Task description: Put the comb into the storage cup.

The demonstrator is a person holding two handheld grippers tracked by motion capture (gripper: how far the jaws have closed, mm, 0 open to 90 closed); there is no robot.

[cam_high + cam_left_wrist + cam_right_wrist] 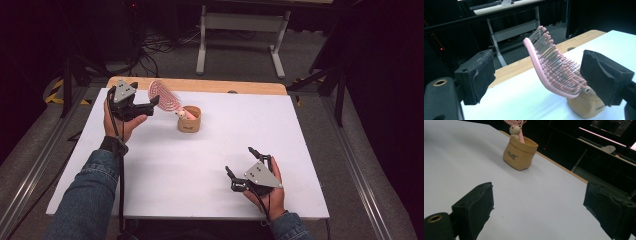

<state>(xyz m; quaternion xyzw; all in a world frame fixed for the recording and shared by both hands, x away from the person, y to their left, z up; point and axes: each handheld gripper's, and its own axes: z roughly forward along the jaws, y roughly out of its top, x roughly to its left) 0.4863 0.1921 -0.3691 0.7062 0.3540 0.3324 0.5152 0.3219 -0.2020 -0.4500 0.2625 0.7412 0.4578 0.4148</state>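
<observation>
Left gripper [150, 104] spread wide, jaws parted around the pink hairbrush [554, 67] without touching it; brush standing handle-down in the tan pouch [586, 106] by the right jaw. Right gripper [240, 162] released too, gripping nothing, low over the white tabletop [544, 202], pouch well ahead.

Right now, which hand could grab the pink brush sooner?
Probably the left. Its tool is open right beside the brush standing in the cup; the right tool sits open near the table's front edge.

We judge this a lab: dark curtains [395, 75], floor cables [160, 45], aluminium rails [357, 165], monitors [611, 125] beyond the white table [210, 165].
</observation>
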